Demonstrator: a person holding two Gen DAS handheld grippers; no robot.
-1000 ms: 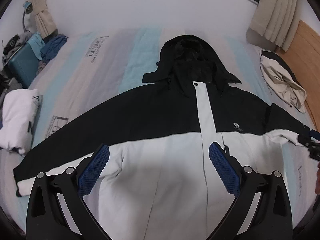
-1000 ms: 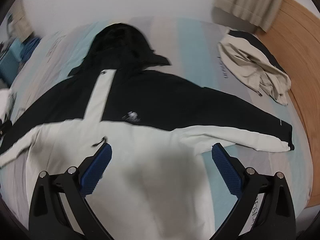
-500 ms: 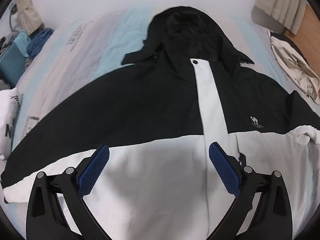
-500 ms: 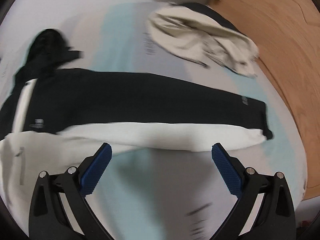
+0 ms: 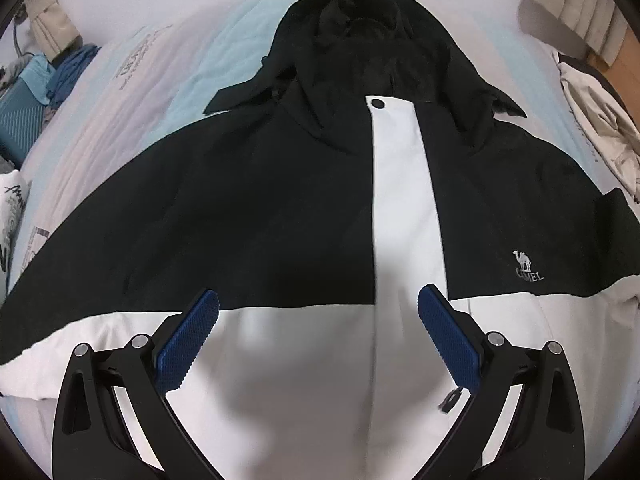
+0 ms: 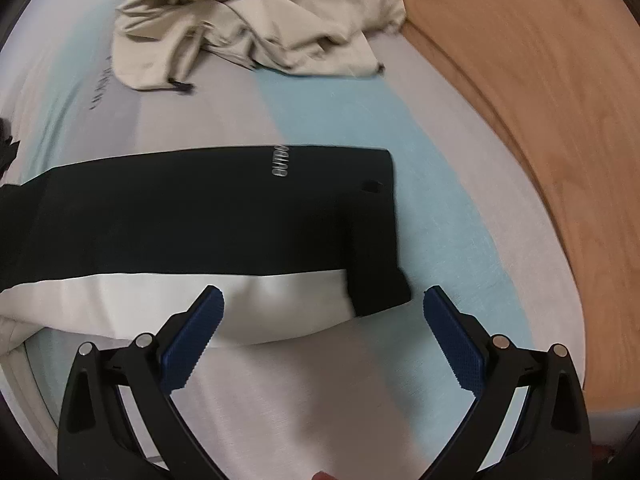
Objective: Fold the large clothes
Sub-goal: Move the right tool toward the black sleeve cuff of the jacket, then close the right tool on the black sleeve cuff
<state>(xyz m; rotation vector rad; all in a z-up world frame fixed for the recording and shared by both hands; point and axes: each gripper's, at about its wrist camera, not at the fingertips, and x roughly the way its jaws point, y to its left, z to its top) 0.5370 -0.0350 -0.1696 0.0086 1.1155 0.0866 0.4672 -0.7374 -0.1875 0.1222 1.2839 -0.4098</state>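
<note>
the bed (image 5: 168,92) carries the black-and-white jacket (image 5: 280,216) spread flat, front up. its sleeve (image 6: 200,216) stretches toward the wood floor (image 6: 540,120). left gripper (image 5: 318,334) hovers wide open, empty, over the chest; right gripper (image 6: 324,332) gapes by the cuff, maybe touching.

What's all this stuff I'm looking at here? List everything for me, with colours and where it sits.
Jacket: one, black over white, spread flat face-up on the bed, hood at the far end.
Sleeve: one, black and white, stretched out toward the bed's edge.
Bed: one, sheet striped grey and light blue, under everything.
Beige garment: one, crumpled, far side of the bed beyond the sleeve.
White garment: one, with black print, at the left edge.
Blue clothes: a pile, far left.
Curtains: beige, far right.
Floor: wooden, orange-brown, beside the bed.
Left gripper: one, black, blue fingers, open over the jacket's front.
Right gripper: one, same colours, open by the cuff.
</note>
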